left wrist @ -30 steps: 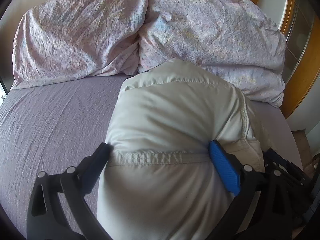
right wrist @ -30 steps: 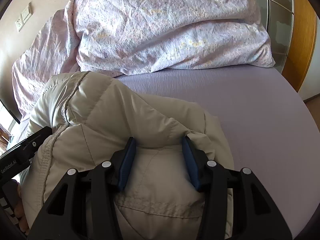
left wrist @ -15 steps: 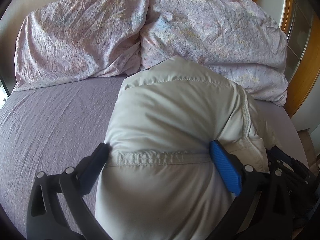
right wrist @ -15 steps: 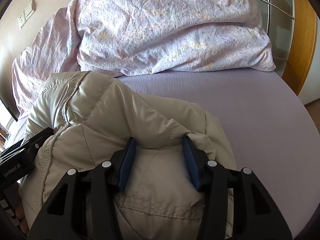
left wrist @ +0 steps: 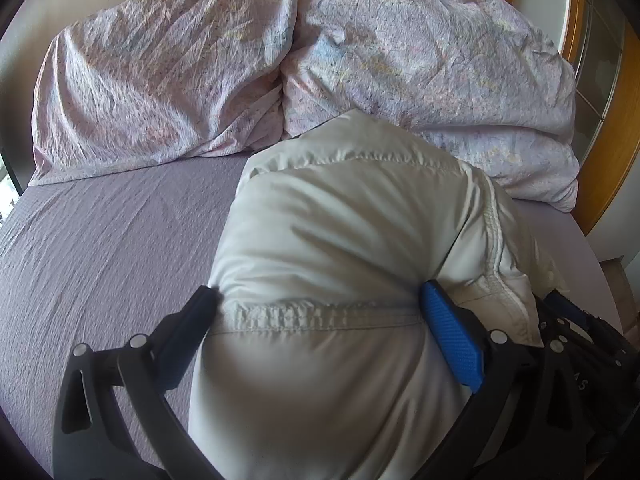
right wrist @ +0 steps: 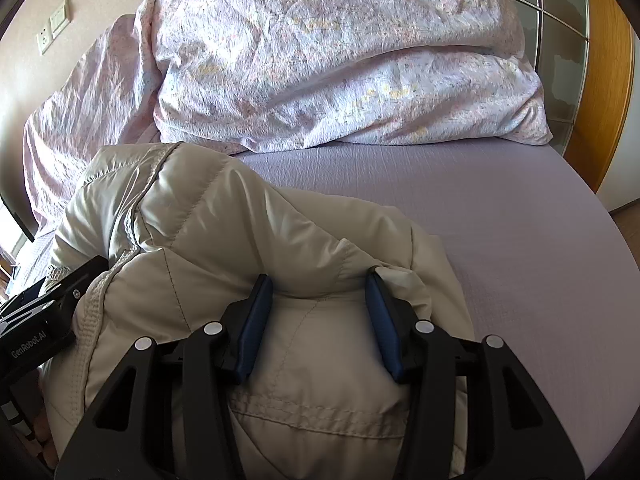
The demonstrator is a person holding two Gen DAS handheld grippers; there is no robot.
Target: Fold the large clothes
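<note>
Beige puffer jacket (left wrist: 340,240) bunched on the lilac bed (left wrist: 100,240), left gripper (left wrist: 320,312) and right gripper (right wrist: 318,304) both clamped on it; only the right view shows wall sockets (right wrist: 54,28).

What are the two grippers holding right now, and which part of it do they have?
Both hold the puffy jacket. The left gripper clamps a thick fold at a stitched seam; the right gripper pinches a bunched padded fold beside it.
</note>
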